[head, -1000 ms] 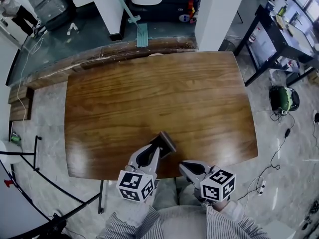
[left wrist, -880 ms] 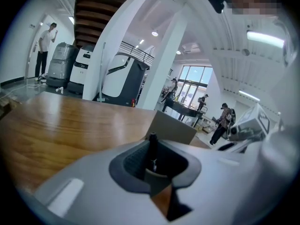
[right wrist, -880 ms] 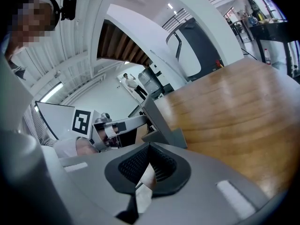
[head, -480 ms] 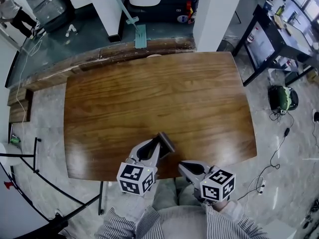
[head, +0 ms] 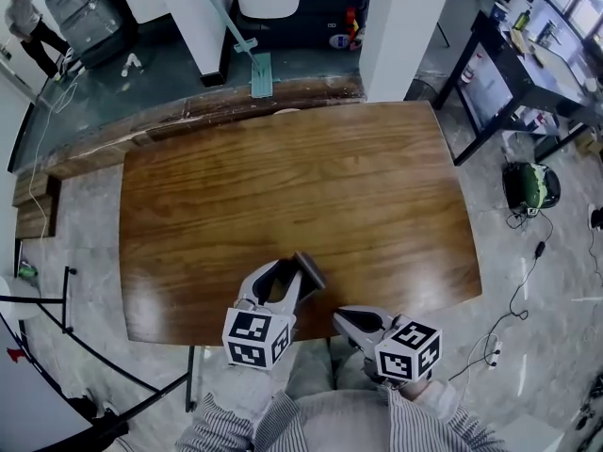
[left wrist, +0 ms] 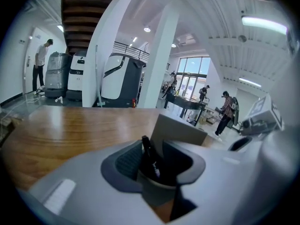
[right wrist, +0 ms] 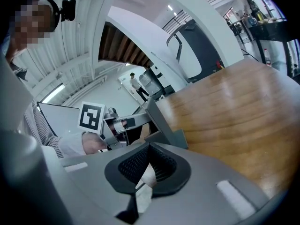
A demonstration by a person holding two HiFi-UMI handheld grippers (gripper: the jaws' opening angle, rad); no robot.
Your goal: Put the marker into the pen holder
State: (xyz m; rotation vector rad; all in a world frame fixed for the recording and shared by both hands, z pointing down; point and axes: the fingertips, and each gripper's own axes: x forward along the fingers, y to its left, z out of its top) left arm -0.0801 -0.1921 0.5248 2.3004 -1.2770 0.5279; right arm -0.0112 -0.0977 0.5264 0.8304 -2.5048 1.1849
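A grey box-shaped pen holder (head: 311,272) stands near the front edge of the wooden table (head: 283,186). My left gripper (head: 285,277) is right at it, and its jaws are opening. In the left gripper view a black marker (left wrist: 147,154) stands upright between the jaws, leaning on the left pad with a gap to the right one, just in front of the pen holder (left wrist: 180,131). My right gripper (head: 339,317) hovers at the table's front edge, right of the holder, shut and holding nothing. The right gripper view shows the pen holder (right wrist: 165,125) and the left gripper's marker cube (right wrist: 91,117).
The tabletop stretches bare beyond the holder. Past the far edge are a step, a white column (head: 400,26) and a mop (head: 254,64). A black desk (head: 528,55) stands at the right, and people are in the background.
The left gripper's jaws have spread apart around the marker, and the gripper has shifted slightly left. The right gripper has stayed in place.
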